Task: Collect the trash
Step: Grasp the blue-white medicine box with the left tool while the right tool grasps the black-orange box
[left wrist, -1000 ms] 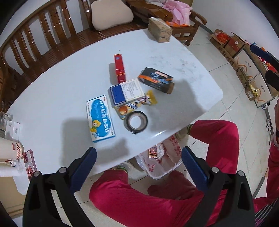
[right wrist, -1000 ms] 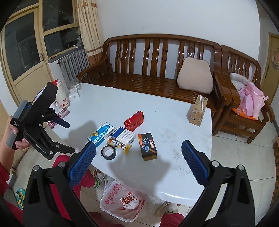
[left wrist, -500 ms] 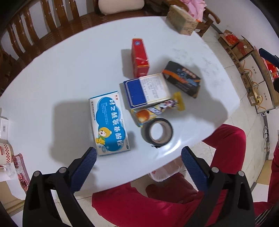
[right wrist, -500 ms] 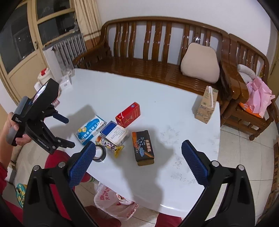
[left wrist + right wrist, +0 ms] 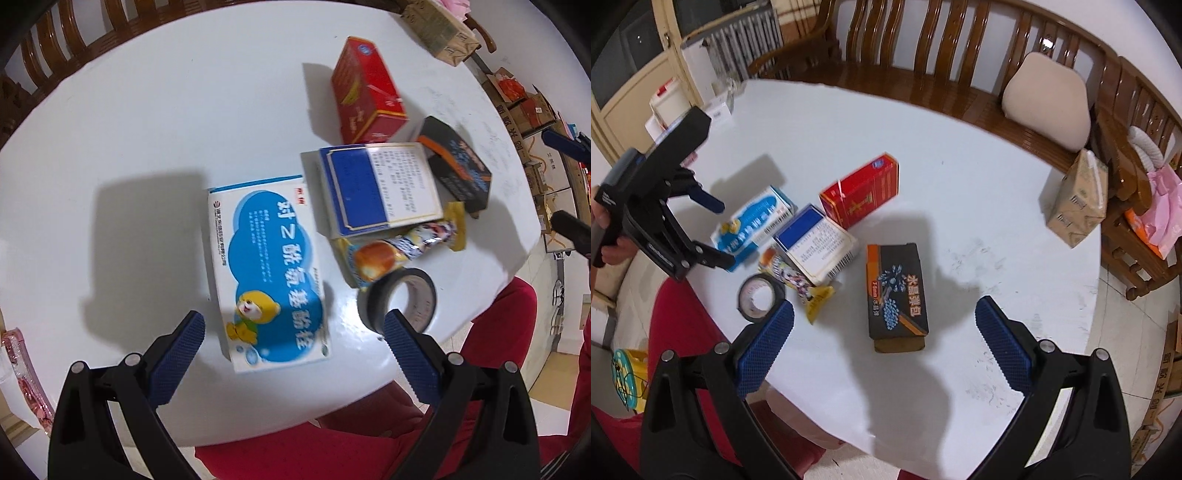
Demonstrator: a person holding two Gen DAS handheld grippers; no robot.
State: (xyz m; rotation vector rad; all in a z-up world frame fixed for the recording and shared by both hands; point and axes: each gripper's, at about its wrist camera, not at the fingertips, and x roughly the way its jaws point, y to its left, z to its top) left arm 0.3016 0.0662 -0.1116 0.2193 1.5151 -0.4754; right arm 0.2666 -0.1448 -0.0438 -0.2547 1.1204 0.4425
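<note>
Several pieces of trash lie on the white table (image 5: 147, 140). A light-blue medicine box with a cartoon bear (image 5: 267, 269) lies just ahead of my open left gripper (image 5: 291, 343). Beside it are a blue-and-white box (image 5: 380, 188), a snack wrapper (image 5: 399, 251), a black tape roll (image 5: 400, 299), a red box (image 5: 364, 92) and a black box (image 5: 458, 166). My open right gripper (image 5: 884, 347) hovers over the black box (image 5: 895, 291) near the table's front edge. The left gripper (image 5: 713, 232) also shows in the right wrist view, over the light-blue box (image 5: 753, 221).
A brown carton (image 5: 1078, 199) stands at the table's far right edge. A wooden bench (image 5: 923, 48) with a beige cushion (image 5: 1047, 98) runs behind the table. My red-trousered legs (image 5: 369, 450) are below the front edge. Cardboard boxes (image 5: 524, 103) sit on the floor.
Both grippers have moved down and closer to the table. The light-blue box now lies right in front of the left gripper, the black box in front of the right. Both stay open.
</note>
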